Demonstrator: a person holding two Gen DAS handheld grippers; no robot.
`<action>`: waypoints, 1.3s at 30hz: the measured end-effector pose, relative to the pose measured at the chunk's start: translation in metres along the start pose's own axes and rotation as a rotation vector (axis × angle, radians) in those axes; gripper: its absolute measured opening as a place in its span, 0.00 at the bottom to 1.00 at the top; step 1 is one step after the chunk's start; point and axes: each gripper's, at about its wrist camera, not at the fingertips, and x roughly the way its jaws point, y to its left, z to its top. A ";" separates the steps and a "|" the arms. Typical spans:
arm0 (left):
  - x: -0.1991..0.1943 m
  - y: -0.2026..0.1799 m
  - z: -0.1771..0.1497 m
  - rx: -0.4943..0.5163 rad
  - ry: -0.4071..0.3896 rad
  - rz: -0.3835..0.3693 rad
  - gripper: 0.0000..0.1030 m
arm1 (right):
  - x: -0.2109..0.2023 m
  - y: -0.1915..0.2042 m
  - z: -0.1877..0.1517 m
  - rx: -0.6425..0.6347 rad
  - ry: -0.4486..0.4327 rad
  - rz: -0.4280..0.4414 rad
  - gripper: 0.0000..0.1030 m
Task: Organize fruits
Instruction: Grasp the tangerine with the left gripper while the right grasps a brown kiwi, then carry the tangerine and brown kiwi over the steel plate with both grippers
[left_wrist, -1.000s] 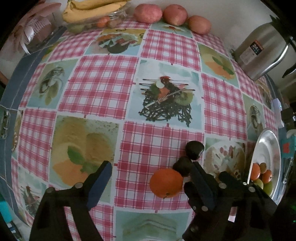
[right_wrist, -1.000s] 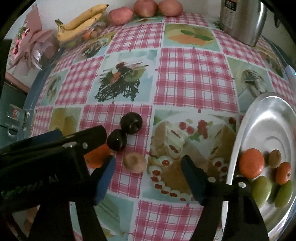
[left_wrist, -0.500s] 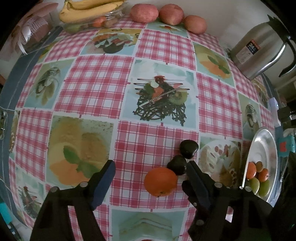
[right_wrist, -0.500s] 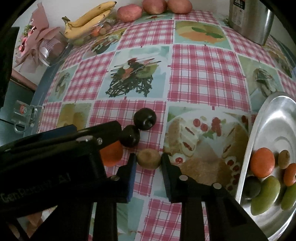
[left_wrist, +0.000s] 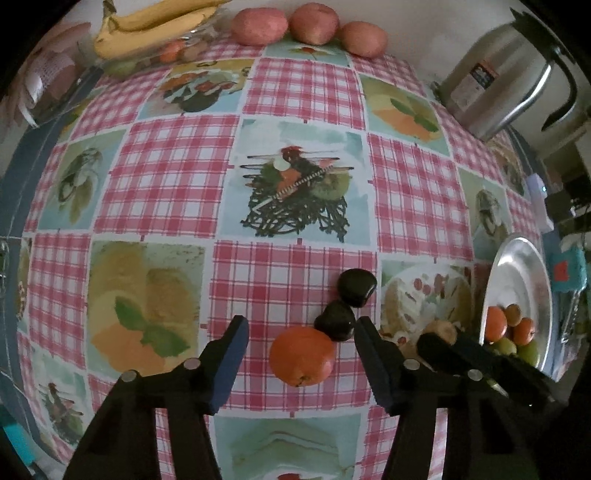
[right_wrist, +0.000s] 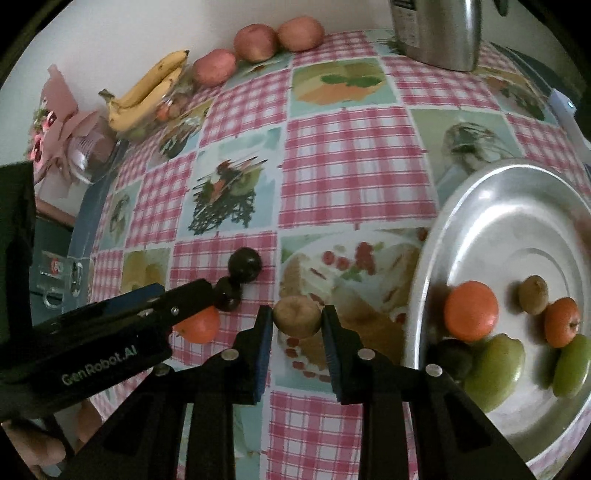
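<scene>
Right wrist view: the right tool (right_wrist: 297, 319) is clamped on a brown kiwi (right_wrist: 296, 316), just beside the silver plate (right_wrist: 480, 206) of fruit. The left tool (left_wrist: 301, 345) is closing around an orange (left_wrist: 302, 356) on the counter (left_wrist: 177, 173), pads not yet touching; two dark plums (left_wrist: 335, 320) lie just beyond.

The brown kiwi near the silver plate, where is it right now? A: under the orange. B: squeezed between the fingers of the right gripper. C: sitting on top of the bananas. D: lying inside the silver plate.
B: in the right wrist view the right gripper has its two fingers pressed against both sides of the brown kiwi, left of the silver plate.
</scene>
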 end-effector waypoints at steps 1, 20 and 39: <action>0.001 0.000 0.000 0.003 0.005 0.001 0.55 | -0.001 -0.002 0.000 0.008 -0.002 -0.001 0.27; 0.008 -0.011 -0.001 0.086 0.026 0.049 0.38 | -0.004 -0.009 -0.001 0.042 -0.005 0.004 0.27; -0.056 0.008 0.005 0.009 -0.155 -0.022 0.38 | -0.027 -0.005 -0.001 0.041 -0.068 0.038 0.27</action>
